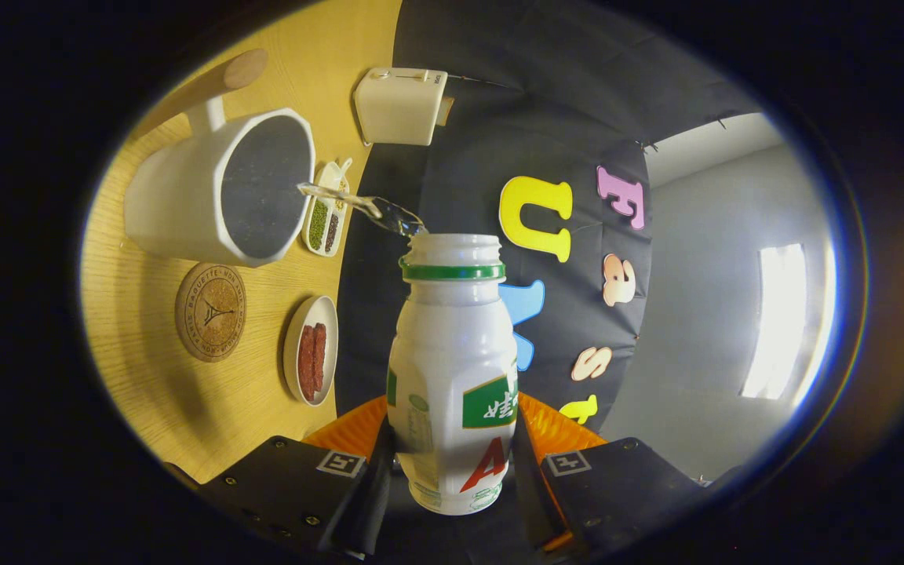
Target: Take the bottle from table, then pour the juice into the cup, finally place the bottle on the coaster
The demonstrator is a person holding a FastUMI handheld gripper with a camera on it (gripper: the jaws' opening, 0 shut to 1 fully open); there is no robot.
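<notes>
Bottle point(452, 369): white plastic, green neck ring, cap off, printed label on its side. Held between the two fingers, which press on its lower body from either side; its open mouth points away from them, tipped toward the cup. The whole view is rolled, so the table stands on edge beside the bottle.

Gripper point(452, 471): fingers closed narrowly on the bottle, one on each flank, each carrying a small square marker.

Juice stream point(362, 205): thin, clear, leaving the bottle's mouth and reaching across to the cup's rim.

Cup point(220, 188): white, wide-mouthed mug with a dark interior and a side handle; on the table beyond the bottle's mouth, its opening facing the stream.

Coaster point(210, 311): round, cork-coloured, stamped with a tower emblem and ring of lettering; on the table just beside the cup's base, bare.

Small oval dish point(311, 350): white, holding reddish-brown strips; near the coaster, between it and the table's edge.

Divided dish point(326, 213): white, compartments with green and dark grains; just behind the stream, beside the cup's mouth.

White box point(400, 106): boxy appliance-like item at the table's far edge, apart from the cup.

Table point(154, 392): light wood grain.

Nothing lies between the bottle's mouth and the cup but the stream.
</notes>
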